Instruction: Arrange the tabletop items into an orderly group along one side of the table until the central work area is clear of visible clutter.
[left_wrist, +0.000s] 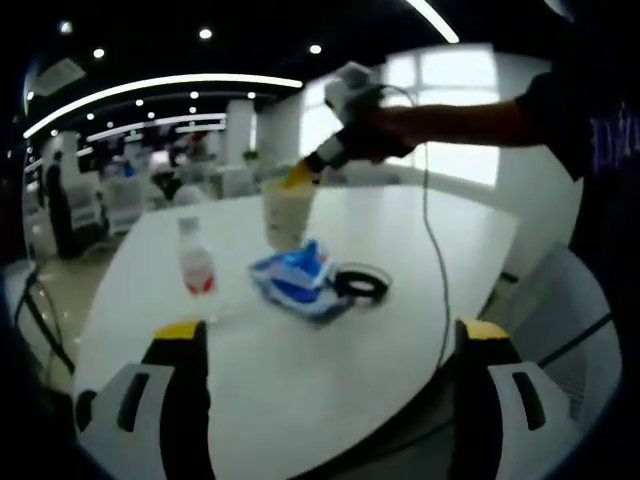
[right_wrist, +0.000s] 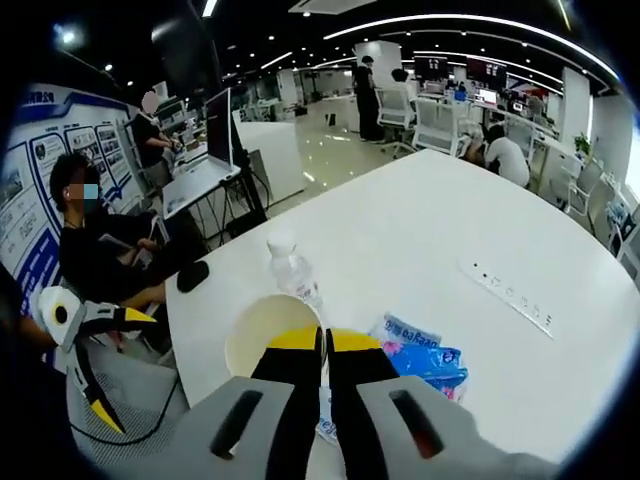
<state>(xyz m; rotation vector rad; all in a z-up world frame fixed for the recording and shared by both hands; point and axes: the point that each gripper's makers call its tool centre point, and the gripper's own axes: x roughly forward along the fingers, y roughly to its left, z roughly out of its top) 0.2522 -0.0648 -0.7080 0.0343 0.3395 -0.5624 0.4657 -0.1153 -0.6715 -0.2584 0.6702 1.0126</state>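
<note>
From the left gripper view, the left tool (left_wrist: 325, 350) hangs wide apart over the counter (left_wrist: 300, 400) near its edge, holding nothing, probably waiting its turn. Mid-counter lie a blue packet (left_wrist: 300, 280), a black tape roll (left_wrist: 361, 284) and a water bottle (left_wrist: 196, 258). Beyond them, the right tool (right_wrist: 322, 345) pinches the paper cup (right_wrist: 265, 330) by its rim, likely to carry it sideward. The right gripper view adds a power strip (right_wrist: 510, 295) toward the far edge.

Left gripper view: I see a bright window (left_wrist: 455, 110) behind the person's arm (left_wrist: 470, 122), which reads as near silhouette. Ceiling strip lights (left_wrist: 165, 85) bow strongly toward the edges. Overall soft and slightly blurred; the table (left_wrist: 400, 290) glares pale white.

Right gripper view: sharper and evenly lit from overhead strips (right_wrist: 470, 22). Fisheye curves the table's far edge; the rim areas dim.
</note>
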